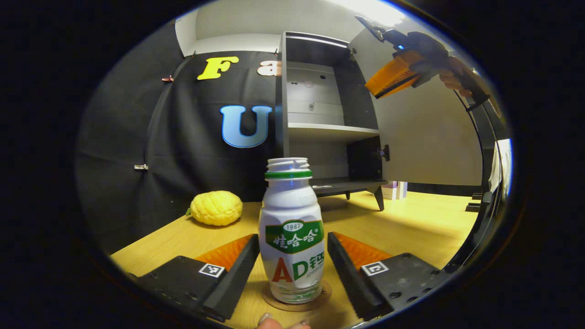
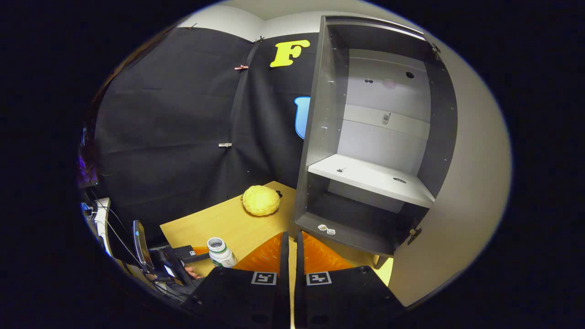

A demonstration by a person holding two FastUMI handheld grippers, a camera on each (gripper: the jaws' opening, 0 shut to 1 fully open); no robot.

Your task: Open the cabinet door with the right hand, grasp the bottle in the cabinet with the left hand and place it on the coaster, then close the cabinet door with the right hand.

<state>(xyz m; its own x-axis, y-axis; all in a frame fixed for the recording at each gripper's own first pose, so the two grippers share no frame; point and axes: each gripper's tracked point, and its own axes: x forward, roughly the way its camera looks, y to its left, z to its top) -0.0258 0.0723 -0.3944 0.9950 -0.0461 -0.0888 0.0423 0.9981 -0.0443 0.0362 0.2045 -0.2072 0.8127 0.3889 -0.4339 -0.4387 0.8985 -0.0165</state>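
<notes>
Left gripper (image 1: 292,256), jaws spread wide, flanks the upright white plastic bottle (image 1: 292,228) standing on the round brown coaster (image 1: 320,299); right gripper (image 2: 289,249), jaws closed and empty, is raised beside the open grey cabinet door (image 2: 466,192).

coaster (image 1: 320,299) — mostly under bottle (image 1: 292,237) | door (image 1: 425,137) — edge cut off

Glossy plastic bottle (image 1: 292,233) on a wood-grain table (image 1: 411,224); matt cabinet (image 2: 365,178), bumpy yellow fruit (image 1: 216,208).

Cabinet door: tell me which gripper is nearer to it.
Right. The right gripper is raised against the open cabinet door; the left gripper sits low, straddling the bottle on the coaster.
</notes>
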